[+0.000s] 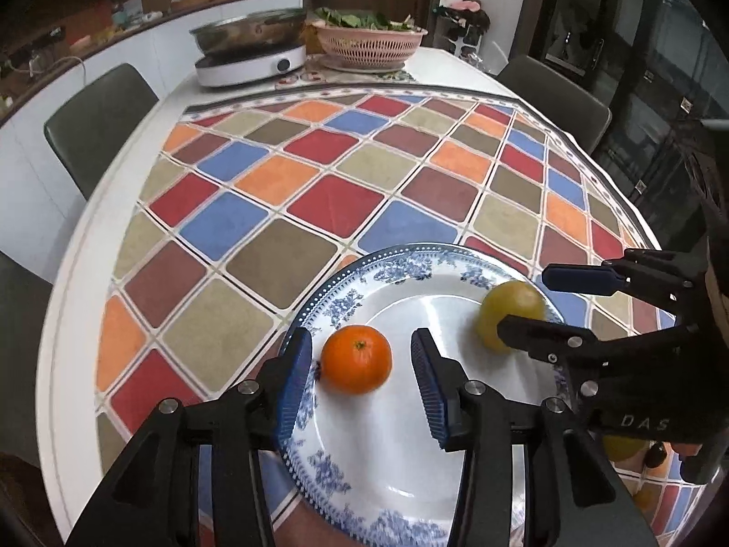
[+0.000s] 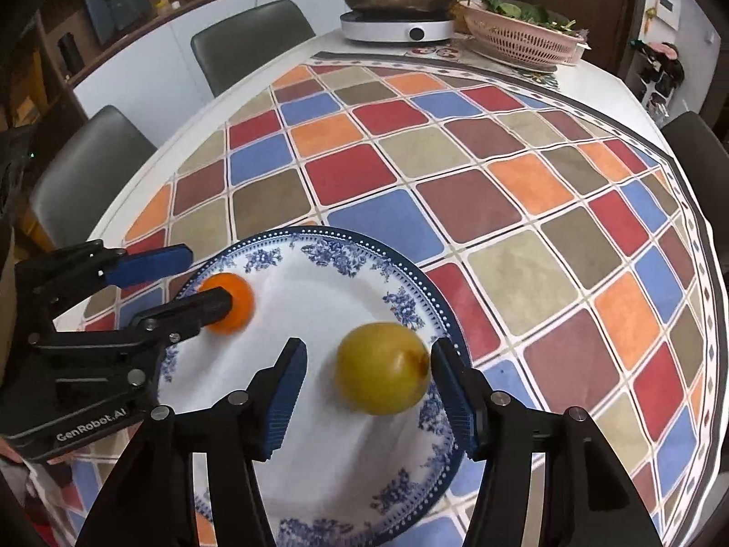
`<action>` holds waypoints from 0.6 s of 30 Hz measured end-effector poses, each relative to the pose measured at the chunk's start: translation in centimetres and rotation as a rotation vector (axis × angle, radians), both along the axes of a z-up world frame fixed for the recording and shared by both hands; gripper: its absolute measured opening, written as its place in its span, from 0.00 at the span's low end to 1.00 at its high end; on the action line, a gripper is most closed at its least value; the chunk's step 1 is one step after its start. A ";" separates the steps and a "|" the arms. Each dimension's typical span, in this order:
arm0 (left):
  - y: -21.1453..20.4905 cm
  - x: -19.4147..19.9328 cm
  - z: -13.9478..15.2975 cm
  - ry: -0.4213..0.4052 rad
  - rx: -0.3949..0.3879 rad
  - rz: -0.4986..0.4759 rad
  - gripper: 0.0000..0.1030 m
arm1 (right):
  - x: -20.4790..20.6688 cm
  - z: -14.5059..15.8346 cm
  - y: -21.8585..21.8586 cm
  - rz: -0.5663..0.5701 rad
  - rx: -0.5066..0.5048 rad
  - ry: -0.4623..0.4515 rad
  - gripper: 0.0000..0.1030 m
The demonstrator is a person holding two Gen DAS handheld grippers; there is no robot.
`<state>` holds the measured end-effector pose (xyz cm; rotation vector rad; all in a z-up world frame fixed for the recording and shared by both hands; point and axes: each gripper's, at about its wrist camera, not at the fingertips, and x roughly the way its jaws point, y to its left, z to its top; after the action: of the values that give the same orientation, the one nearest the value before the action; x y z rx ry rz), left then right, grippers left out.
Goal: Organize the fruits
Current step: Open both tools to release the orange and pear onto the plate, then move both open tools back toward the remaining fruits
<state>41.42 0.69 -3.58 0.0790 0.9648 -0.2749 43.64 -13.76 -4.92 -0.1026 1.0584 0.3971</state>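
A white plate with a blue flower rim (image 1: pixel 346 305) (image 2: pixel 319 250) lies on the checked tablecloth. An orange (image 1: pixel 356 359) (image 2: pixel 234 301) sits on its left part, between the open fingers of my left gripper (image 1: pixel 362 367) (image 2: pixel 200 280) without touching them. A yellow-green fruit (image 1: pixel 510 314) (image 2: pixel 382 368) sits on the plate's right part, between the open fingers of my right gripper (image 2: pixel 369 378) (image 1: pixel 524 298); its right side is close to or touching the right pad (image 2: pixel 449 378).
At the table's far end stand an induction cooker with a steel pan (image 1: pixel 250 52) (image 2: pixel 398 13) and a pink basket of greens (image 1: pixel 369 41) (image 2: pixel 519 34). Grey chairs (image 1: pixel 98 123) (image 2: pixel 250 43) surround the table. More fruit (image 1: pixel 626 446) lies behind the right gripper.
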 end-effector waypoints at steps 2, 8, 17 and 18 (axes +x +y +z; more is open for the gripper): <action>-0.1 -0.9 1.0 -0.022 0.006 0.002 0.43 | -0.6 0.7 -0.3 -0.007 0.009 -0.013 0.56; -0.3 -4.5 4.0 -0.106 0.037 0.030 0.43 | -3.4 3.5 -1.0 -0.014 0.021 -0.079 0.56; -0.9 -11.8 7.8 -0.212 0.029 0.045 0.55 | -10.2 7.9 -2.5 -0.021 0.046 -0.200 0.57; -1.0 -12.7 8.2 -0.223 0.024 0.042 0.56 | -10.9 8.2 -2.7 -0.024 0.050 -0.205 0.58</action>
<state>28.75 -0.30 4.61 0.1090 0.7470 -0.2105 32.77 -16.42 3.29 -0.0844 0.8461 0.3825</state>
